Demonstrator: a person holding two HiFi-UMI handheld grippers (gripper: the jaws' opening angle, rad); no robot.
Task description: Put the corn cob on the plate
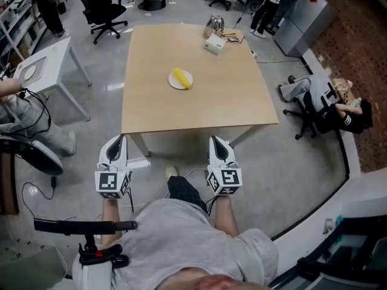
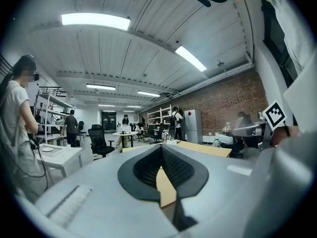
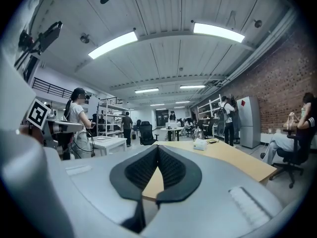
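Note:
A yellow corn cob lies on a small white plate near the middle of the wooden table. Both grippers hang in front of the table's near edge, close to the person's body and well short of the plate. The left gripper has its jaws together with nothing between them. The right gripper is likewise shut and empty. Neither gripper view shows the corn or the plate; each looks level over the tabletop.
A white tissue box and a metal kettle stand at the table's far side. To the left is a white side table, with an office chair behind. A person sits on a chair at the right.

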